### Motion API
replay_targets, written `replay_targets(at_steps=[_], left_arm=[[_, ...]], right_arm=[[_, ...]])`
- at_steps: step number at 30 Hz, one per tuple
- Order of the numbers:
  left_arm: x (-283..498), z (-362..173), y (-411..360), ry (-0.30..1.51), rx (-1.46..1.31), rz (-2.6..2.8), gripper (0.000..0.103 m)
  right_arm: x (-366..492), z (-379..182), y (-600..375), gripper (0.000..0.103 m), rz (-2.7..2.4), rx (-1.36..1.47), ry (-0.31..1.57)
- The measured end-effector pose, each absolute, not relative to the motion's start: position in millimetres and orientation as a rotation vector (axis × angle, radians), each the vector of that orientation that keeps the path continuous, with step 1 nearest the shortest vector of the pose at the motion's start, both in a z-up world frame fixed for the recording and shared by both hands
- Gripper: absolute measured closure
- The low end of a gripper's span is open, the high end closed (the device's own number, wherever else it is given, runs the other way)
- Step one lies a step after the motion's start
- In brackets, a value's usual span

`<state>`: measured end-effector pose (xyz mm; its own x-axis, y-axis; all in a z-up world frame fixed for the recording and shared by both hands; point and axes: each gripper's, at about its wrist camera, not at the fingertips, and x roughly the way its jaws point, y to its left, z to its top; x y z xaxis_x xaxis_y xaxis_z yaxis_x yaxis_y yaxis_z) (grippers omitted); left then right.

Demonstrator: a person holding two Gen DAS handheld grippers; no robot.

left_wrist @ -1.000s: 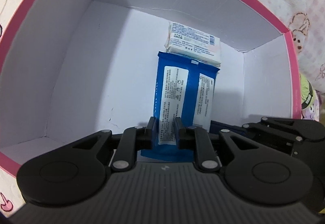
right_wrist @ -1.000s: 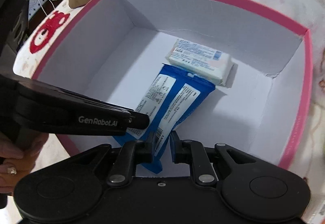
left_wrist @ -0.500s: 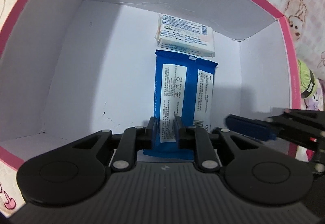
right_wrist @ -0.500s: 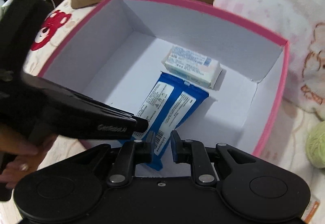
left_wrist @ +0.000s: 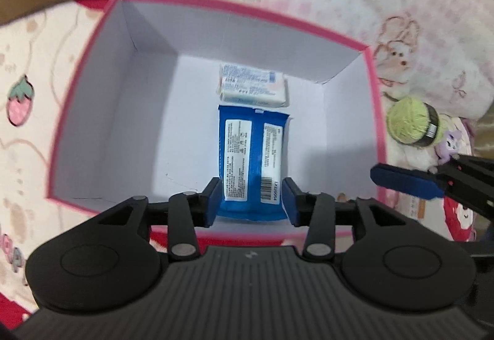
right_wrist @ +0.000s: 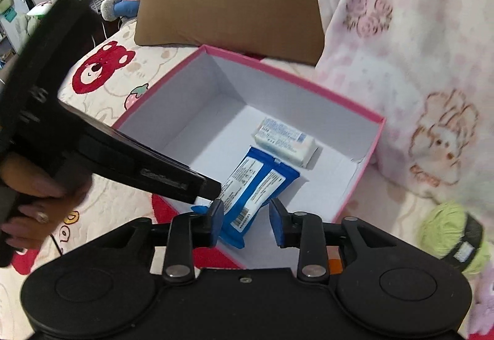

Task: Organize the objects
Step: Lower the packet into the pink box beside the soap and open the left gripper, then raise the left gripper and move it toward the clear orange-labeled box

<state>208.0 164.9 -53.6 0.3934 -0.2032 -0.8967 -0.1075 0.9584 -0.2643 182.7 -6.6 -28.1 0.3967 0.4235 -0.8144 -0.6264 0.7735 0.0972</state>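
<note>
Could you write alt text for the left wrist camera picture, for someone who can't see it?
An open pink box with a white inside holds a blue packet and, beyond it, a small white packet. The left gripper hangs above with open jaws, empty. A green yarn ball lies outside, right.

Blue wipes pack (left_wrist: 251, 161) flat in pink box (left_wrist: 197, 5), white pack (left_wrist: 253, 87) beside

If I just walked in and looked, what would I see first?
Probably the big pink box with white insides, sitting open on the cartoon bedspread. On its floor lie a blue packet and, just beyond it by the far wall, a small white packet. Outside the box, on its right, sits a fuzzy ball of green yarn.
</note>
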Motion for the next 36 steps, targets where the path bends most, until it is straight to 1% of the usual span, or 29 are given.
replay_targets(at_steps=[1, 2, 6, 8, 11, 12, 14, 16, 18, 19, 21, 23, 25, 27, 32, 36], left_arm=[[204.5, -46.2, 164.7, 1.168, -0.297, -0.063, 0.058], [200.6, -38.6, 164.9, 1.168, -0.302, -0.069, 0.055], [180.8, -9.1, 163.3, 1.144, -0.295, -0.070, 0.045], [172.9, 1.9, 160.9, 1.136, -0.283, -0.081, 0.043], [159.6, 18.1, 158.6, 1.117, -0.260, -0.088, 0.035], [156.3, 21.8, 157.6, 1.114, -0.252, -0.088, 0.031], [150.6, 26.8, 155.7, 1.112, -0.242, -0.087, 0.029], [144.1, 31.3, 153.7, 1.121, -0.231, -0.094, 0.028], [138.6, 34.0, 150.9, 1.126, -0.220, -0.104, 0.025], [135.5, 36.1, 149.8, 1.127, -0.218, -0.109, 0.024], [129.9, 40.7, 148.5, 1.124, -0.224, -0.114, 0.018], [124.5, 45.8, 146.1, 1.116, -0.222, -0.119, 0.017], [118.3, 51.0, 143.2, 1.111, -0.223, -0.120, 0.013], [111.3, 56.1, 139.8, 1.100, -0.220, -0.122, 0.005], [92.8, 66.9, 135.8, 1.098, -0.281, -0.175, 0.004], [77.4, 78.0, 130.4, 1.071, -0.270, -0.179, 0.004]], right_arm=[[178.9, -24.7, -6.3, 0.053, 0.676, -0.247, 0.942], [176.7, -22.1, -6.6, 0.051, 0.678, -0.250, 0.937], [167.9, -9.3, -14.3, 0.051, 0.735, -0.172, 0.965], [159.6, -2.3, -14.9, 0.049, 0.716, -0.215, 0.937], [151.5, 6.2, -18.9, 0.043, 0.725, -0.226, 0.929], [148.8, 8.6, -20.6, 0.038, 0.723, -0.232, 0.920], [143.6, 13.5, -24.4, 0.032, 0.720, -0.240, 0.911], [139.8, 16.9, -27.8, 0.021, 0.700, -0.243, 0.913], [135.4, 20.0, -30.2, 0.012, 0.665, -0.250, 0.913], [132.8, 21.7, -31.7, 0.012, 0.650, -0.258, 0.910], [127.7, 24.7, -36.8, 0.011, 0.644, -0.253, 0.905], [123.3, 27.5, -43.7, 0.011, 0.639, -0.234, 0.907], [117.6, 30.8, -51.8, 0.011, 0.628, -0.217, 0.908], [110.4, 33.3, -60.0, 0.011, 0.633, -0.214, 0.905], [89.2, 37.3, -76.7, 0.011, 0.665, -0.243, 0.896], [75.7, 42.1, -89.8, 0.011, 0.659, -0.264, 0.891]])
